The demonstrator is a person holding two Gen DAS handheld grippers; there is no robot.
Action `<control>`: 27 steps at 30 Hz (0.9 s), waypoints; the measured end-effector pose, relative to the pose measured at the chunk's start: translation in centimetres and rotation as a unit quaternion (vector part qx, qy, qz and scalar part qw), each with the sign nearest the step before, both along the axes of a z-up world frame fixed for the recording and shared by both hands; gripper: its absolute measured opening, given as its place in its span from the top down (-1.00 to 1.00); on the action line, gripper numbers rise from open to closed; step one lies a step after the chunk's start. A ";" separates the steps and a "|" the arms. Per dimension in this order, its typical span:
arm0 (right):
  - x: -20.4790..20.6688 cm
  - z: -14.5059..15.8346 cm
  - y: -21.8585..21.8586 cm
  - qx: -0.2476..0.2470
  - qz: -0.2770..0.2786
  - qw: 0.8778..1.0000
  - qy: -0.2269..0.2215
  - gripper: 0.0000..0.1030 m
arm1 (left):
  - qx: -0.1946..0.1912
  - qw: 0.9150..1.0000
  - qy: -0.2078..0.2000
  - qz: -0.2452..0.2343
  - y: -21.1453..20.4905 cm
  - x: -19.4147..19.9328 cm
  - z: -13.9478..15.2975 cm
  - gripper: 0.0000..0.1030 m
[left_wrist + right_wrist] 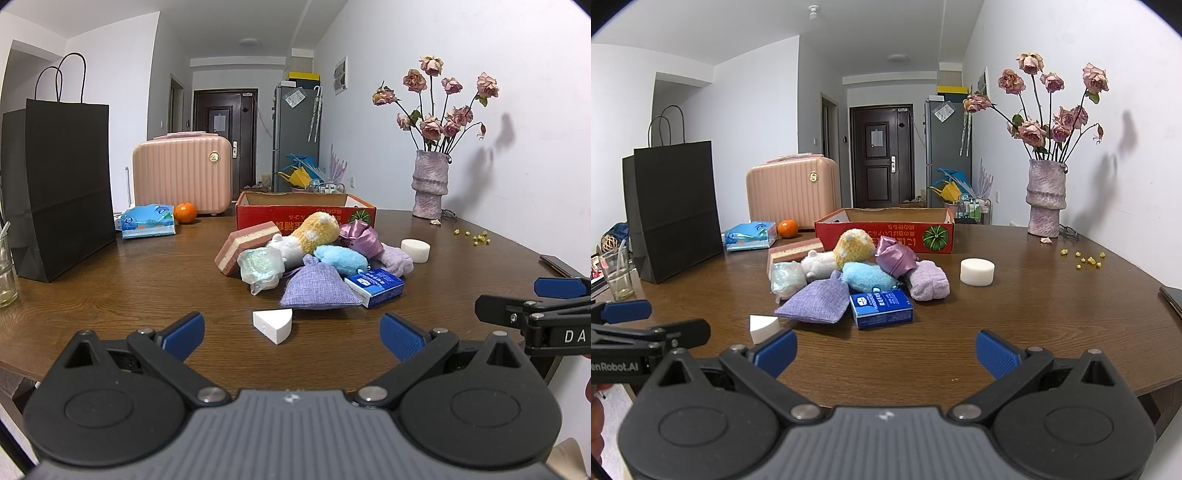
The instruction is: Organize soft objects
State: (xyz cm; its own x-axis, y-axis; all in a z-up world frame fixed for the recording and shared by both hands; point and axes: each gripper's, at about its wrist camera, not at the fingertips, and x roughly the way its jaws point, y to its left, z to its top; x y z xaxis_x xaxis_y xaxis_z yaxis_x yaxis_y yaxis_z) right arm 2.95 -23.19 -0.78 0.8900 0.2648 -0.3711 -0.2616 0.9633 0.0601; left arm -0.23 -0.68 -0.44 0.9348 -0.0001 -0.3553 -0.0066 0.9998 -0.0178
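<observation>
Both the left gripper [291, 334] and the right gripper [886, 349] hung wide open and empty above the table's [129, 280] near edge. The soft pile [314, 254] lay mid-table before the red box [306, 214], a white wedge [273, 325] just beside its near side.

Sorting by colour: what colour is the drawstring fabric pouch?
Lavender purple woven fabric pouch, clearest in the left wrist view.

Left tongs [291, 334] wide apart, white wedge [273, 325] probably just ahead.
</observation>
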 end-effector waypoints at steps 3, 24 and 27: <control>0.0 0.0 0.0 0.000 0.000 1.000 0.000 -1.00 | 0.000 1.000 0.000 0.000 0.0 0.0 0.0 -1.00; 0.4 -0.5 0.9 -0.007 0.017 1.000 0.013 -1.00 | -0.009 1.000 0.003 -0.006 0.3 0.4 -0.7 -1.00; 0.5 -0.4 0.9 -0.009 0.019 1.000 0.012 -1.00 | -0.009 1.000 0.003 -0.006 0.4 0.5 -0.6 -1.00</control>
